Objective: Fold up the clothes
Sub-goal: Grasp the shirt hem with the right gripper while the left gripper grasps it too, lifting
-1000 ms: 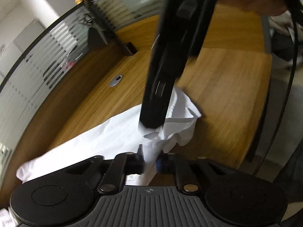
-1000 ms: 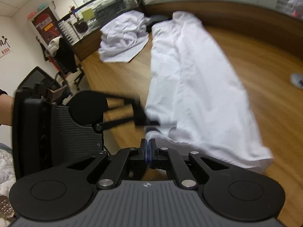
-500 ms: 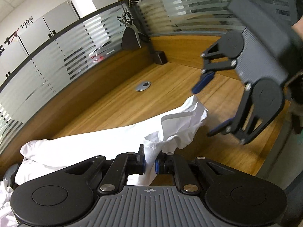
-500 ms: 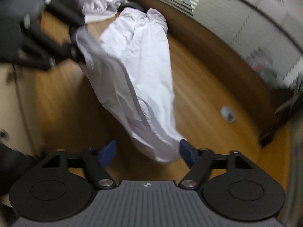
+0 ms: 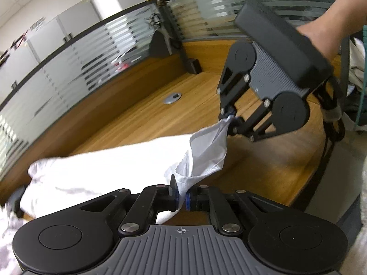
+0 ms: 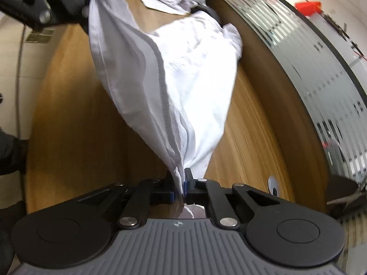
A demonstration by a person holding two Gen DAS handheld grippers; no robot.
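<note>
An office: a curved wooden desk (image 5: 142, 119) with a cable grommet (image 5: 172, 97), bounded by a frosted striped glass partition (image 5: 75, 68), white cabinets (image 5: 52, 29) behind.

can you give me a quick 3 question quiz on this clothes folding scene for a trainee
1. True or false: both grippers are shut on the white garment.
2. What does the far end of the garment rest on? A) wooden desk B) chair C) floor
3. Fill in: behind the desk runs a striped ______ partition.

Key
1. True: the left gripper and the right gripper each pinch an end; the right's jaws have just been closing on the cloth.
2. A, the wooden desk.
3. Glass: the glass partition.
</note>
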